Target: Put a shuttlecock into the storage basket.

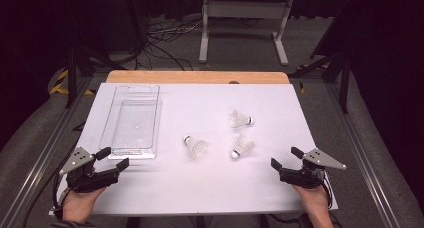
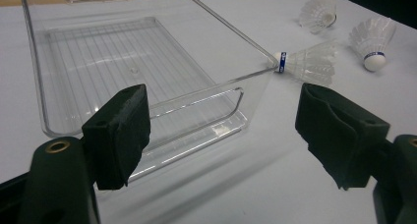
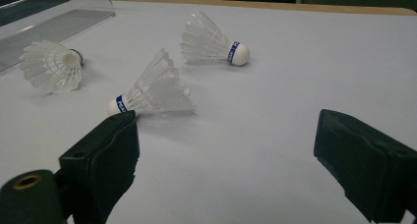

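Both hands enter the high view from the bottom edge, each holding tongs. Left tongs (image 1: 116, 157) rest near the front left corner of the white counter (image 1: 210, 183), jaws spread apart and empty, just short of the near end of a clear bin (image 1: 132, 120). Right tongs (image 1: 286, 158) rest near the front right corner, jaws likewise spread and empty. The bin lies lengthwise on the left part of the counter and holds nothing. Three shuttlecocks lie on their sides right of the bin: shuttle A (image 1: 195, 145) near the centre, shuttle B (image 1: 242, 146) to its right, shuttle C (image 1: 241, 119) farther back. All three are apart from each other and from both tongs.

Left gripper view: the two black jaws stand wide apart with nothing between them. The bin (image 2: 137, 71) lies straight ahead, its near handle wall just beyond the jaws. Shuttle A (image 2: 307, 62) lies beside the bin's right near corner; whether its cork touches the wall cannot be told. Shuttle B (image 2: 372, 40) and shuttle C (image 2: 317, 13) lie farther right.

Right gripper view: the jaws stand wide apart, empty. Shuttle B (image 3: 152, 91) lies just beyond the left jaw, cork toward it. Shuttle C (image 3: 211, 40) lies behind, cork pointing right. Shuttle A (image 3: 50, 67) lies at left, skirt toward the camera, near the bin (image 3: 54, 22).
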`<action>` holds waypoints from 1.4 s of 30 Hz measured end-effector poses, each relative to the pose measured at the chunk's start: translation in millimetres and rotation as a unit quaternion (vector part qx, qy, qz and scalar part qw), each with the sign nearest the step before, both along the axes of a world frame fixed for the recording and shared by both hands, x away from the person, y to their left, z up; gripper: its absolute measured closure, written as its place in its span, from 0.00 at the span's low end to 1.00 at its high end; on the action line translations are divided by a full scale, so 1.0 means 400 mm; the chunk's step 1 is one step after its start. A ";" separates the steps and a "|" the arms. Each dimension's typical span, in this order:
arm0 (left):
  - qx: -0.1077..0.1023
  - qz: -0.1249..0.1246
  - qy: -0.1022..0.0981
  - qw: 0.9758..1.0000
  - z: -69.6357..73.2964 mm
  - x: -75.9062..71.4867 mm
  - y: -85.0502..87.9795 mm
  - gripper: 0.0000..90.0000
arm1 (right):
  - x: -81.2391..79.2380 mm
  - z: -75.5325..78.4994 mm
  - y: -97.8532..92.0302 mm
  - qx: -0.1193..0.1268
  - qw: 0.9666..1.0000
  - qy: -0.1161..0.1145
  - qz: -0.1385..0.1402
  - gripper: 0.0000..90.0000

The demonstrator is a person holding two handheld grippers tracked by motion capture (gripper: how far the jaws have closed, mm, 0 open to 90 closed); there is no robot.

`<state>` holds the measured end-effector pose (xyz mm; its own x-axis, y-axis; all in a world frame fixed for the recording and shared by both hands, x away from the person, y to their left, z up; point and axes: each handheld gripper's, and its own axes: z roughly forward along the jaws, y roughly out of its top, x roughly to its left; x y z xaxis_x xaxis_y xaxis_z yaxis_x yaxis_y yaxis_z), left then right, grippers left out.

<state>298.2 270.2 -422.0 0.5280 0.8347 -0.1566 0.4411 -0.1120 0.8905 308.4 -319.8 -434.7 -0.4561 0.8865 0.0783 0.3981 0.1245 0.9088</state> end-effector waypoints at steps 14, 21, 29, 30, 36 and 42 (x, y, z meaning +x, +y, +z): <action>0.006 -0.015 -0.001 1.000 0.019 0.005 -0.026 0.24 | 0.002 -0.001 -0.003 0.003 1.000 0.003 -0.006 0.12; 0.002 -0.017 -0.005 1.000 0.025 0.005 -0.031 0.23 | 0.002 -0.002 -0.001 0.001 1.000 0.007 -0.003 0.12; 0.003 -0.021 -0.005 1.000 0.033 0.009 -0.041 0.23 | 0.003 -0.002 0.000 -0.001 1.000 0.007 0.000 0.12; 0.002 -0.023 -0.005 1.000 0.033 0.011 -0.044 0.23 | 0.003 -0.002 0.000 -0.001 1.000 0.007 -0.001 0.12; 0.006 -0.034 -0.005 0.999 0.041 0.017 -0.061 0.23 | 0.003 -0.003 0.000 -0.001 1.000 0.008 0.000 0.12; 0.007 -0.045 -0.008 0.999 0.047 0.022 -0.083 0.23 | 0.004 -0.003 0.001 -0.001 1.000 0.010 0.001 0.12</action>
